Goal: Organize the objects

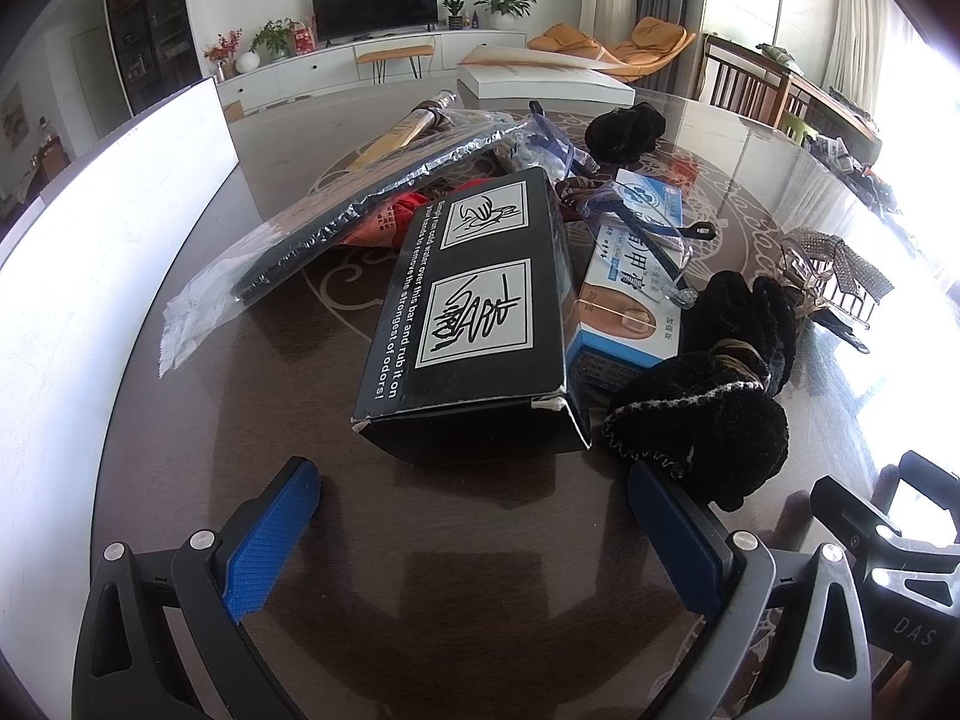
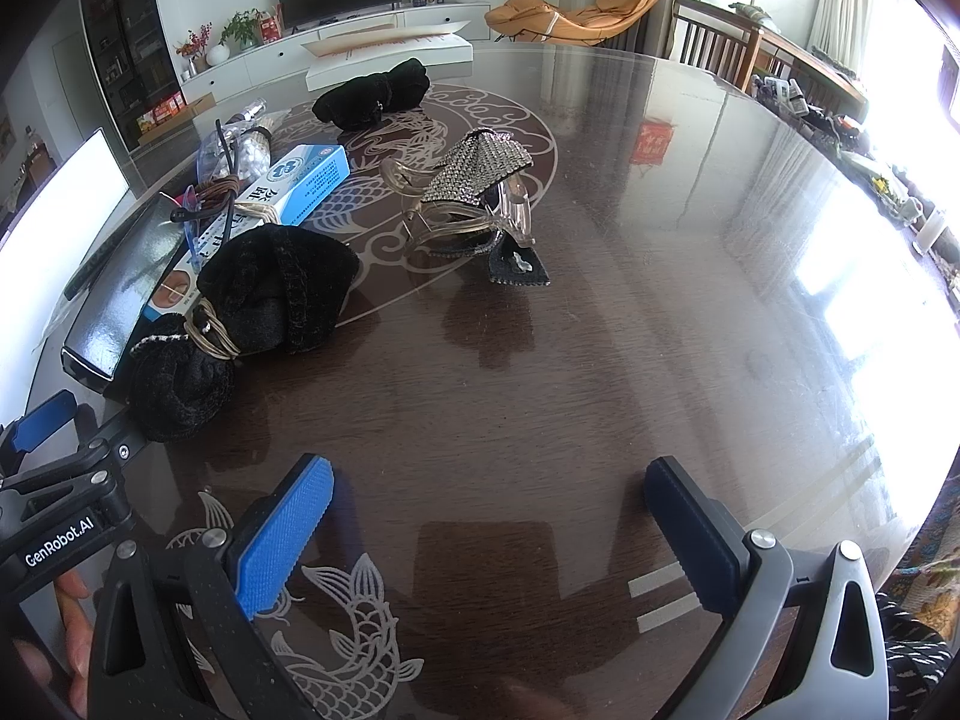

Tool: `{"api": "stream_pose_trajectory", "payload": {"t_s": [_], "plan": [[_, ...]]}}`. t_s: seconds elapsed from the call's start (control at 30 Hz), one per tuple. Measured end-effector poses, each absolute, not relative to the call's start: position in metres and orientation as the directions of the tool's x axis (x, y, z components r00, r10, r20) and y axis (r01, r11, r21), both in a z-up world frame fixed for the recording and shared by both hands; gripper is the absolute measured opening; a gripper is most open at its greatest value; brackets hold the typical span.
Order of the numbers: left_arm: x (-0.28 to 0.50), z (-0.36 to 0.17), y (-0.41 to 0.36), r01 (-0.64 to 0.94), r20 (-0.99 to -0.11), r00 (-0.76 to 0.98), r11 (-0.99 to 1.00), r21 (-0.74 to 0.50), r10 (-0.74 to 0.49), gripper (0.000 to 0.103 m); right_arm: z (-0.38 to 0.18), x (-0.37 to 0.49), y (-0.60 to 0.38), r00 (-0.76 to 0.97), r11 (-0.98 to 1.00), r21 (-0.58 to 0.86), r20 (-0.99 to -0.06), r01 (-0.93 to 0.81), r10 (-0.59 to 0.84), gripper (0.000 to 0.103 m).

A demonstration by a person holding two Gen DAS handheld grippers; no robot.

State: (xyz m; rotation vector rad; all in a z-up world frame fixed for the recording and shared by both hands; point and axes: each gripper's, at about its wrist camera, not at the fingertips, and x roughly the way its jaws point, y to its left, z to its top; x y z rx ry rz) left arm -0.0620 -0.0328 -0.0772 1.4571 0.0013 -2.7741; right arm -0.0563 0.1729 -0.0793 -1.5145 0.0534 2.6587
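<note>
My left gripper (image 1: 474,516) hung agape facing the black box (image 1: 480,306), likely first pick; right gripper (image 2: 489,531) also agape, empty, over bare table (image 2: 660,330) beside the pile.

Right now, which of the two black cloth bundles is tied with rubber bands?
The near black bundle beside the blue-white box; the far bundle shows none.

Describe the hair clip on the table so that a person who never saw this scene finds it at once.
Start at the round dark table with the pale fish and cloud pattern under glass. Near the middle of that pattern, right of the blue-and-white box and apart from the pile, lies the hair clip. It alone has clear plastic jaws and a sparkling rhinestone bow; its neighbours are black fabric or cardboard.
</note>
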Motion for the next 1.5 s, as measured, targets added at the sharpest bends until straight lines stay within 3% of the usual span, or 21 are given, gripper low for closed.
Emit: {"api": "stream_pose_trajectory", "payload": {"t_s": [0.83, 1.1, 1.27, 1.5], "plan": [[-0.050, -0.078, -0.036, 0.020, -0.832, -0.555, -1.000, -0.013, 0.000, 0.103, -0.079, -0.056, 0.173, -0.508, -0.996, -0.010, -0.860, -0.088, 0.053, 0.103], [-0.036, -0.057, -0.035, -0.058, -0.807, -0.587, -0.998, -0.033, 0.061, 0.103, -0.080, -0.056, 0.173, -0.508, -0.996, -0.010, -0.860, -0.087, 0.053, 0.103], [-0.048, -0.037, -0.051, -0.039, -0.788, -0.615, -0.999, -0.004, 0.027, 0.103, -0.080, -0.056, 0.173, -0.508, -0.996, -0.010, -0.860, -0.088, 0.053, 0.103], [-0.070, -0.027, -0.087, -0.013, -0.796, -0.598, -0.995, -0.102, 0.090, 0.103, -0.080, -0.056, 0.172, -0.509, -0.996, -0.010, -0.859, -0.088, 0.053, 0.103]]}}
